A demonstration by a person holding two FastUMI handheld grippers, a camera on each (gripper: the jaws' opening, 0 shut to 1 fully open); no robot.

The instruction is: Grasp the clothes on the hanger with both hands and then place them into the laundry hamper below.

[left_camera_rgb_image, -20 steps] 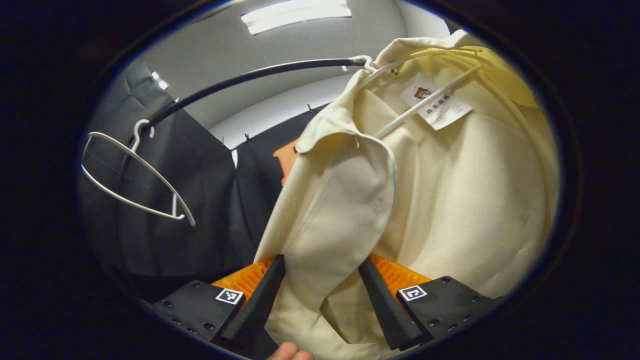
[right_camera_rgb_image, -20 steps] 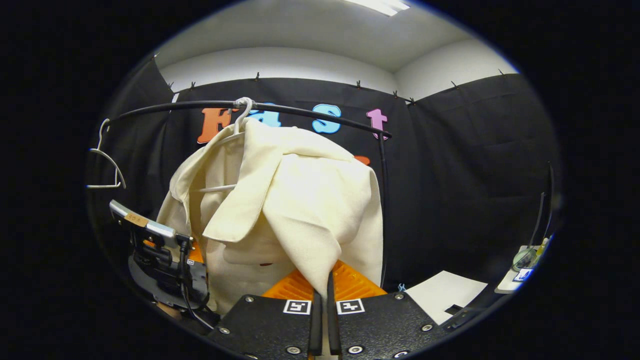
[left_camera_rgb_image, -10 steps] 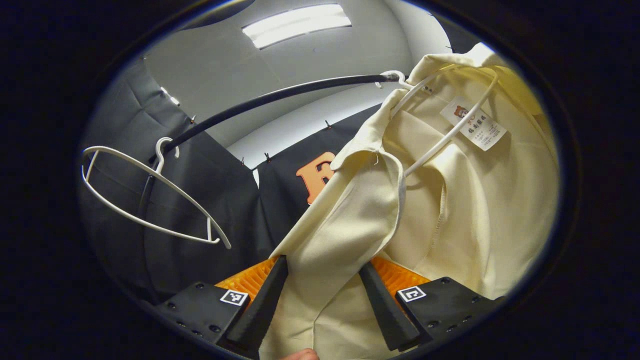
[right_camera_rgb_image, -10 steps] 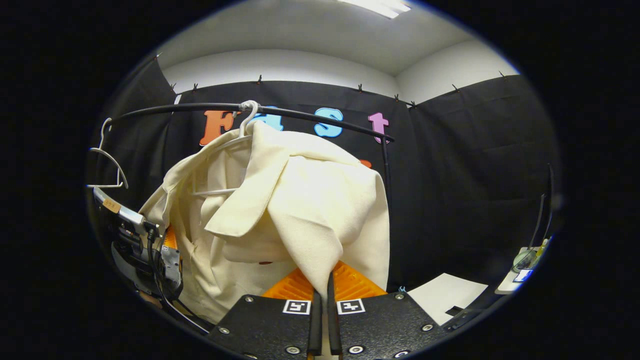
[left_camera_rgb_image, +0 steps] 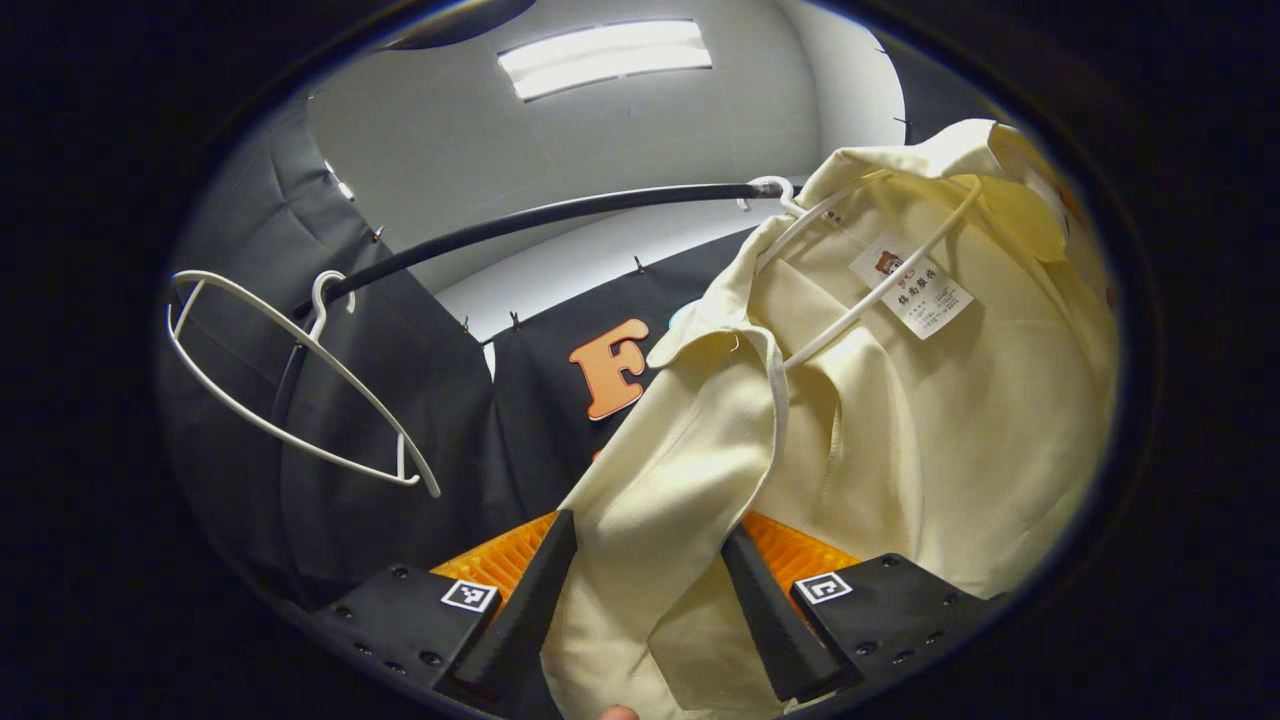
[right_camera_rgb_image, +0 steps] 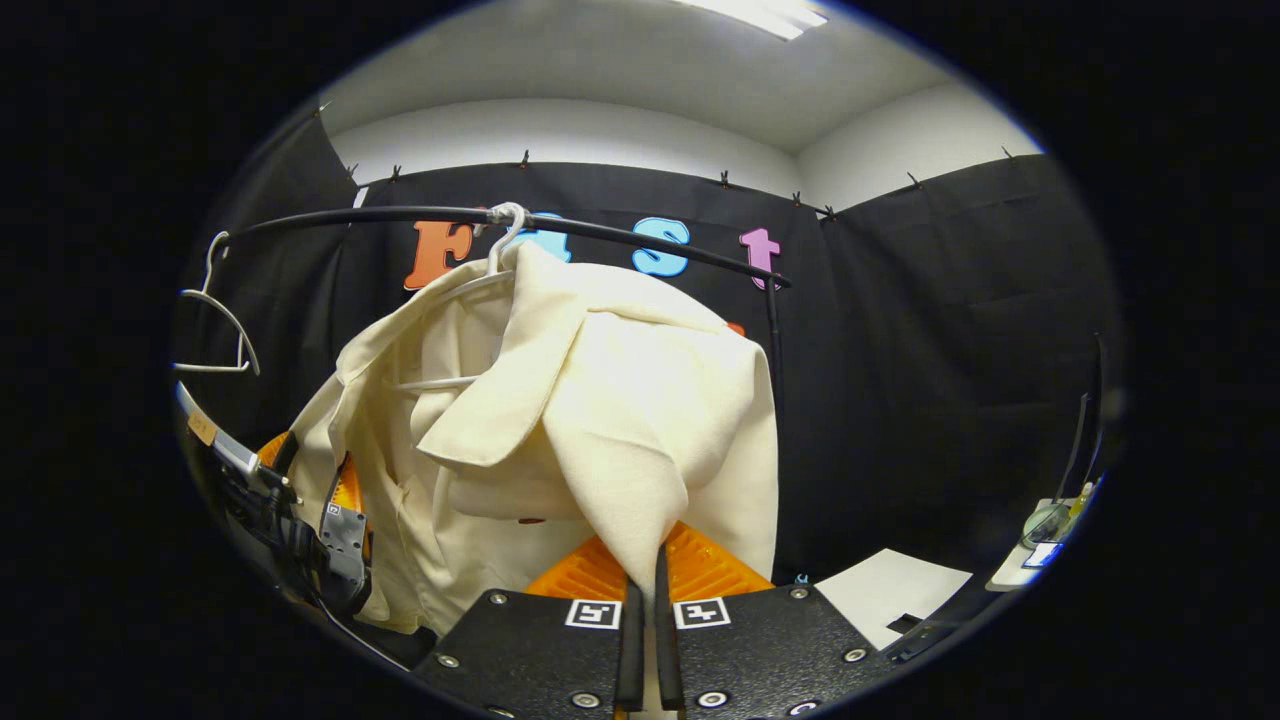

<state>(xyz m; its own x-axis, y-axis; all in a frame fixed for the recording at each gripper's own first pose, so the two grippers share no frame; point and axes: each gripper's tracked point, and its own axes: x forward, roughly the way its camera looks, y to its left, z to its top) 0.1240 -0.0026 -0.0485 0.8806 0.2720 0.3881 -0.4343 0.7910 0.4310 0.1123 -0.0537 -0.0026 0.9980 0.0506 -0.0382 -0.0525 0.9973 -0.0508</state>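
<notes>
Shirt (right_camera_rgb_image: 620, 400) hem behind right tongs (right_camera_rgb_image: 648, 640)

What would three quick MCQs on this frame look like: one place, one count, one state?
1. Where does the shirt hang?
A. on a hanger on the rail
B. in a hamper
C. on the floor

2. How many hangers are on the rail?
A. one
B. two
C. four

3. What is the right gripper doing?
A. wide open, away from cloth
B. shut on the shirt
C. holding a hanger

Key:
1 A: the shirt's hanger hooks over the rail.
2 B: the bare hanger hangs apart from the shirt's.
3 B: both fingers pinch a fold of cloth. The left gripper is open, with cloth lying between its fingers.
</notes>
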